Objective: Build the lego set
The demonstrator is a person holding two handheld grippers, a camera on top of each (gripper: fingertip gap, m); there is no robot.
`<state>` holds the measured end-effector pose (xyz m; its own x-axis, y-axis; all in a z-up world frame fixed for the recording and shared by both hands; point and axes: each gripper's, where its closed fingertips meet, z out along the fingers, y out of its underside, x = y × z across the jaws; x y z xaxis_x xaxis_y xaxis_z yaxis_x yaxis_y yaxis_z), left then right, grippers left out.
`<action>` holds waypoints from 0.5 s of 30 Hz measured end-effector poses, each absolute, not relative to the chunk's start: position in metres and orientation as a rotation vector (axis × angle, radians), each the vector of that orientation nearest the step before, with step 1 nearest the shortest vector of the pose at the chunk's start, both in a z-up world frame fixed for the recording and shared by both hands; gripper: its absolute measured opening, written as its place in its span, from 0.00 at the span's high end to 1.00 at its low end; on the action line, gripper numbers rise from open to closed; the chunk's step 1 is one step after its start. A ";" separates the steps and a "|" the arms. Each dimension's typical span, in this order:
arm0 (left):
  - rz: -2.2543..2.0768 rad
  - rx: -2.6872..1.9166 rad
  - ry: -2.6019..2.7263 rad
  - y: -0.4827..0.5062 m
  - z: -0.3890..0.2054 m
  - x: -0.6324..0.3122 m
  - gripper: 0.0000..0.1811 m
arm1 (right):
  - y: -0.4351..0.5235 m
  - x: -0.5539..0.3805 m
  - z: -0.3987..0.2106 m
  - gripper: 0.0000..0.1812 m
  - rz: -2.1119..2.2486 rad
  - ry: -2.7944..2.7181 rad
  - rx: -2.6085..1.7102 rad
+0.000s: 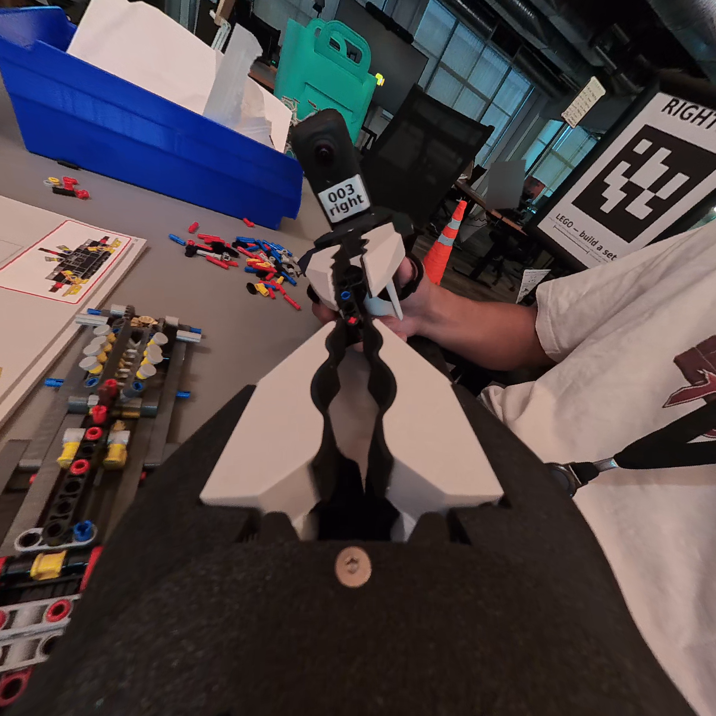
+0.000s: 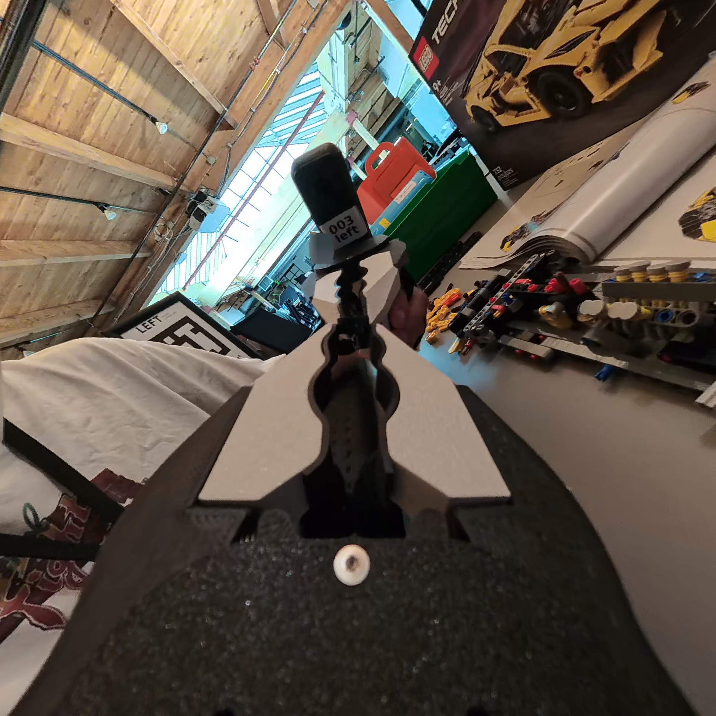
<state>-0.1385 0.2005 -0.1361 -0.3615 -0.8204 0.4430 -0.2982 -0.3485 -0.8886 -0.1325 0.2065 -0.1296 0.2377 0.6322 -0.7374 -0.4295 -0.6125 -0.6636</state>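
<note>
A short black Lego beam (image 1: pixel 350 306) with a blue pin and a red axle end hangs in the air between my two grippers, which face each other tip to tip. My left gripper (image 1: pixel 351 334) is shut on its near end. My right gripper (image 2: pixel 350 338) is shut on the other end of the same beam (image 2: pixel 351 329). The right gripper also shows in the left wrist view (image 1: pixel 348 271), and the left gripper in the right wrist view (image 2: pixel 350 294). The long, partly built chassis (image 1: pixel 108 387) lies on the grey table (image 1: pixel 232 333), to the left; it also shows in the right wrist view (image 2: pixel 581 310).
A pile of loose red, blue, yellow and black pins (image 1: pixel 263 263) lies beyond the chassis. An open instruction booklet (image 1: pixel 58 263) lies at the left, a blue bin (image 1: pixel 135 128) behind it. The set's box (image 2: pixel 561 77) stands at the back. A person's arm and white shirt (image 1: pixel 620 348) are at the right. The grippers are tip to tip, or close to it.
</note>
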 end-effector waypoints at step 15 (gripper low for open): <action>-2.027 -1.460 1.125 0.217 -0.112 -0.132 0.97 | 0.228 -0.127 -0.099 0.92 1.506 0.189 -1.244</action>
